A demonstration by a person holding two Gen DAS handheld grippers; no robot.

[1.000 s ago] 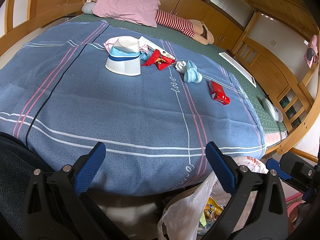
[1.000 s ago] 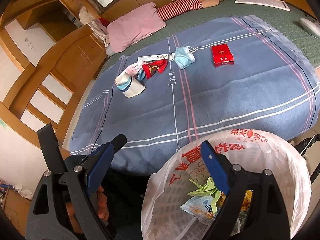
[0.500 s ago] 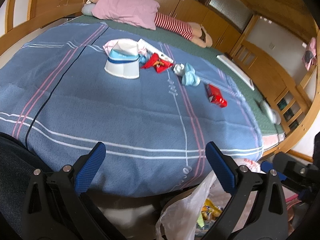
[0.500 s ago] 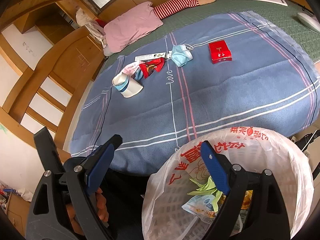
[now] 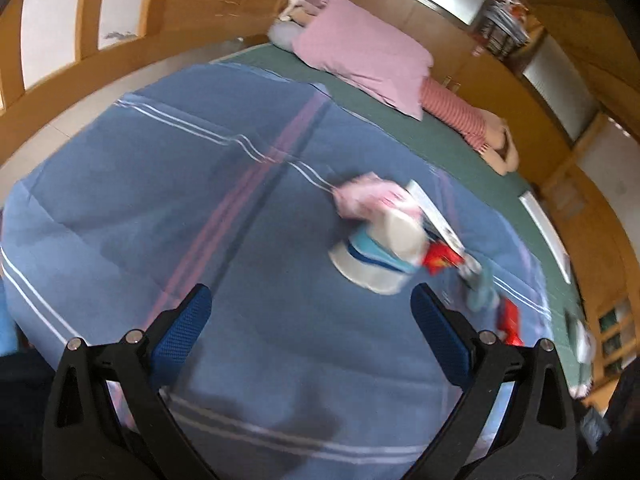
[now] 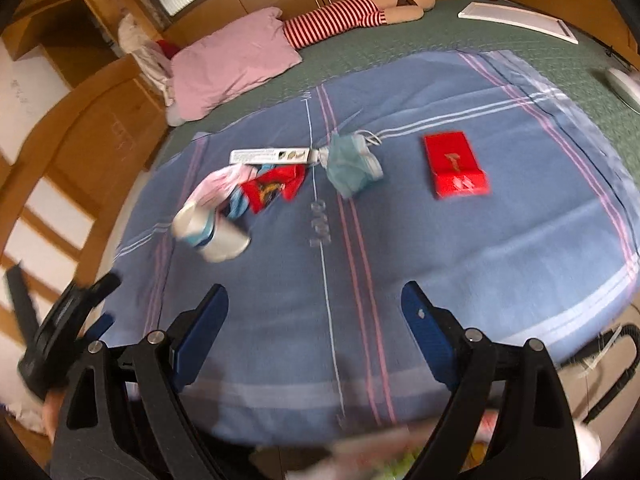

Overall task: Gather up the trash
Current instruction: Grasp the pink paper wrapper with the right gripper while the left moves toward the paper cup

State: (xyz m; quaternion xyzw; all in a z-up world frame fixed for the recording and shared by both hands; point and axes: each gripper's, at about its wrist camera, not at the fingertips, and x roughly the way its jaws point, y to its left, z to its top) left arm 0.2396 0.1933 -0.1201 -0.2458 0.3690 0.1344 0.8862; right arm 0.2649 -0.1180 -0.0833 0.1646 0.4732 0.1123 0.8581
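Trash lies on a blue blanket [image 6: 440, 248]: an overturned white and blue paper cup [image 5: 376, 256] [image 6: 212, 236], a pink wrapper [image 5: 368, 196] [image 6: 218, 184], a red snack wrapper [image 6: 276, 186] [image 5: 438, 258], a long white box [image 6: 270, 155], a light blue face mask [image 6: 350, 162] [image 5: 480, 292] and a red packet [image 6: 454, 170] [image 5: 508, 318]. My left gripper [image 5: 310, 314] is open and empty, over the blanket just short of the cup. My right gripper [image 6: 314, 310] is open and empty, over the blanket's near edge. The left gripper also shows in the right wrist view [image 6: 60, 328].
A pink pillow [image 5: 364, 56] [image 6: 228, 66] and a striped doll [image 6: 352, 16] lie at the bed's head on a green mattress [image 6: 500, 46]. Wooden bed rails [image 5: 132, 20] run along the sides. A white flat board [image 6: 516, 20] lies far right. A blurred bag edge [image 6: 380, 456] shows below.
Both grippers have swung up from the trash bag toward the bed. The left now faces the cup closely. The bag has dropped almost out of the right wrist view. Both views are motion-blurred.
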